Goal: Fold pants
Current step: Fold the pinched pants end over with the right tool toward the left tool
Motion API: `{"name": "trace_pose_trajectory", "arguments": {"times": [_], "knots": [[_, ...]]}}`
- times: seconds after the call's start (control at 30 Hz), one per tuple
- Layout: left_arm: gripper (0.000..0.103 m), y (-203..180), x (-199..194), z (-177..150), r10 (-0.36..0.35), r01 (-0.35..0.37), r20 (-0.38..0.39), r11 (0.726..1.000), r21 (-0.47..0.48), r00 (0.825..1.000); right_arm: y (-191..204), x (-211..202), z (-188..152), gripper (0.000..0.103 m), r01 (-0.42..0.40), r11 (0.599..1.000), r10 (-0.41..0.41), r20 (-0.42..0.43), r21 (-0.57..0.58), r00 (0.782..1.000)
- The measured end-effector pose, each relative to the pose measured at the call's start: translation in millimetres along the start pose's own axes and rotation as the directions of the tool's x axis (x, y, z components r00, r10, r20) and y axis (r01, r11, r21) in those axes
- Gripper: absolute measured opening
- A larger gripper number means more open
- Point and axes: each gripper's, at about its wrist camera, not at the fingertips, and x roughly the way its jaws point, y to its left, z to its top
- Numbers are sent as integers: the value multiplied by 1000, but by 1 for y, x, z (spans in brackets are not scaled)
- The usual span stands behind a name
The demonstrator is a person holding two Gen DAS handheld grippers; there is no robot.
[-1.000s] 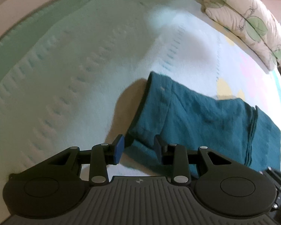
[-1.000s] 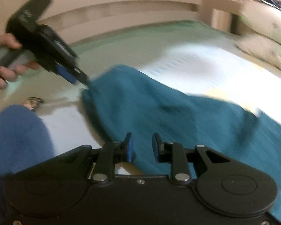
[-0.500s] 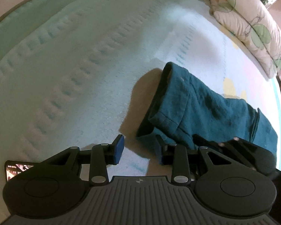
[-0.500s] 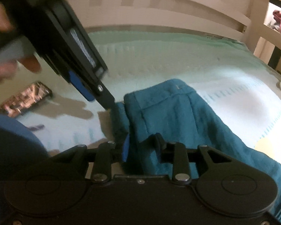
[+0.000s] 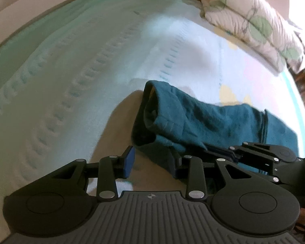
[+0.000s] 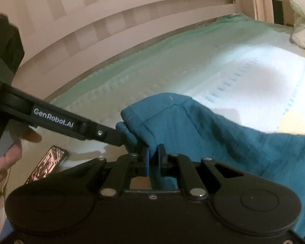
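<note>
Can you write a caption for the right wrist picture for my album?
Right gripper pinches the teal pants on the bed.

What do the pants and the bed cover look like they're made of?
The pants look like soft matte woven cotton, possibly brushed: slightly fuzzy teal surface, limp folds, stitched hem. The bed cover looks like pale green quilted fabric, given its rows of puckered stitch dimples. The exact fibre of either cannot be told.

One pants [image 5: 195, 120], teal. Two claws: left claw [image 5: 151, 163], right claw [image 6: 153, 160]. One phone [image 6: 47, 163]. One bed [image 5: 71, 65]. One pillow [image 5: 252, 20].
</note>
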Motion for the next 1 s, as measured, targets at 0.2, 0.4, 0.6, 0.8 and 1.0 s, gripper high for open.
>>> {"name": "trace_pose_trajectory", "arguments": {"times": [0.2, 0.4, 0.6, 0.8, 1.0], "knots": [[34, 0, 0, -4, 30, -29, -26, 999, 13, 999, -3, 6, -5, 24, -57, 996, 58, -16, 75, 998], [34, 8, -5, -5, 44, -44, -31, 999, 3, 999, -3, 11, -4, 24, -51, 997, 54, -42, 66, 998], [34, 12, -4, -5, 47, -47, -37, 999, -18, 998, 9, 10, -1, 13, 5, 1000, -5, -10, -21, 1000], [34, 1, 4, -2, 36, -36, -48, 999, 2, 998, 5, 4, 2, 12, 25, 1000, -26, 33, 14, 999], [34, -5, 34, 5, 66, -64, -92, 998, 28, 994, -6, -16, 8, 12, 2, 996, -10, 86, 93, 996]]}}
